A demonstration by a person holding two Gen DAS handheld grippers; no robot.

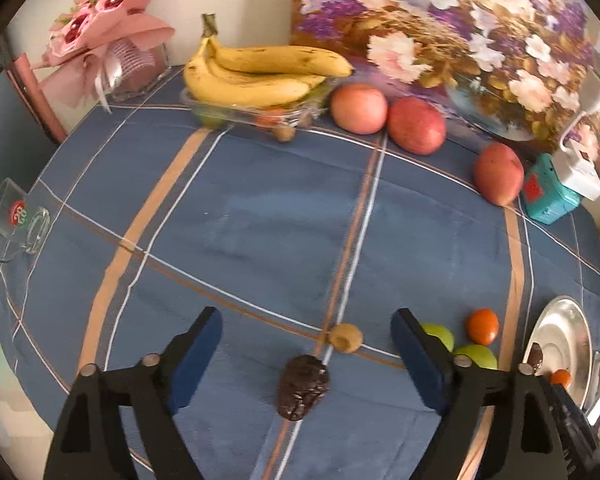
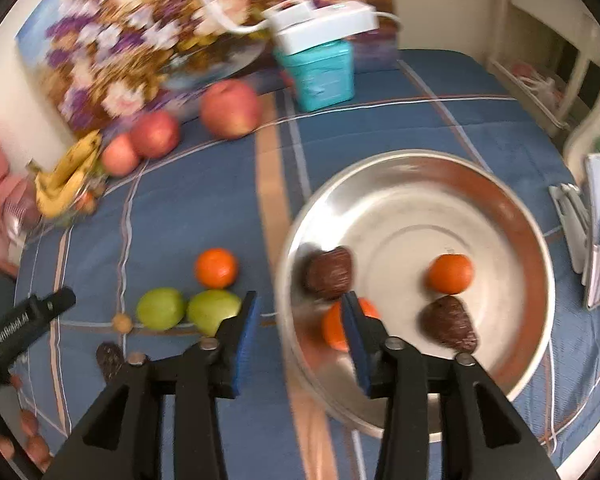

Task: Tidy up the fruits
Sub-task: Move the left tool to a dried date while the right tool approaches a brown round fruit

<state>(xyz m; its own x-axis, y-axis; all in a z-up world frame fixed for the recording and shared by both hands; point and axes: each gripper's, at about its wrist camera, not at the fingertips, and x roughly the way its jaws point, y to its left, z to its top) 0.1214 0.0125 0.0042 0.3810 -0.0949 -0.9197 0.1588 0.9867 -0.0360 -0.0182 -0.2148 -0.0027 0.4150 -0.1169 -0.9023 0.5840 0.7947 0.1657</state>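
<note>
Fruits lie scattered: left hand-held gripper, jaws wide and empty, hangs over a dark fruit on open blue surface; right hand-held gripper, parted, empty, straddles the plate rim beside an orange.

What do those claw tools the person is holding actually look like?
Each claw is black plastic with cut-out arms, silver pivot pins and two flat fingers faced with blue pads. That goes for the left claw and the right claw alike. White lettering, too blurred to read, runs along the left one's side.
</note>
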